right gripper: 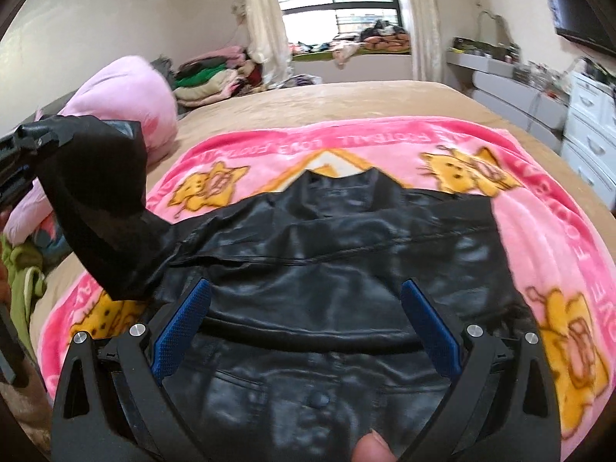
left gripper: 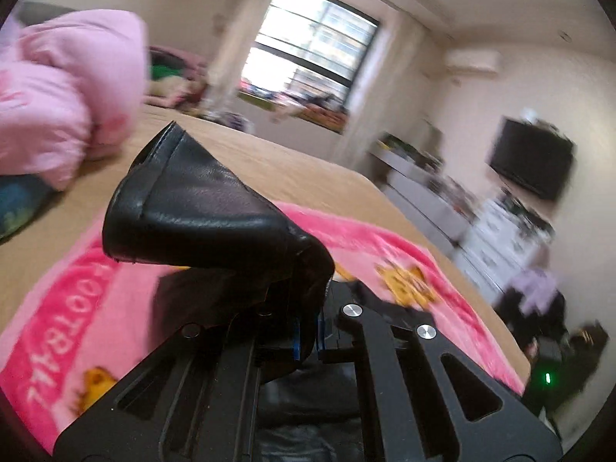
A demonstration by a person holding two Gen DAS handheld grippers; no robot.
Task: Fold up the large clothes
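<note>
Item: black leather jacket (right gripper: 346, 254), lay flat on the pink blanket (right gripper: 539, 238) spread over the bed (right gripper: 346, 104), collar toward the window.
Sleeve: left sleeve (right gripper: 100, 208) was lifted clear of the blanket, cuff flaring past the grip.
Left tongs (left gripper: 308, 340): you had them clamped tight on that sleeve.
Right tongs (right gripper: 304, 331): you held them wide, empty, low over the jacket's front, blue pads (right gripper: 181, 331) either side of the placket.
Done: jacket laid out and roughly flattened.
Left: by my reading, everything else; no fold was yet set, the raised sleeve wanted carrying across the body, then the other sleeve and the halving.
</note>
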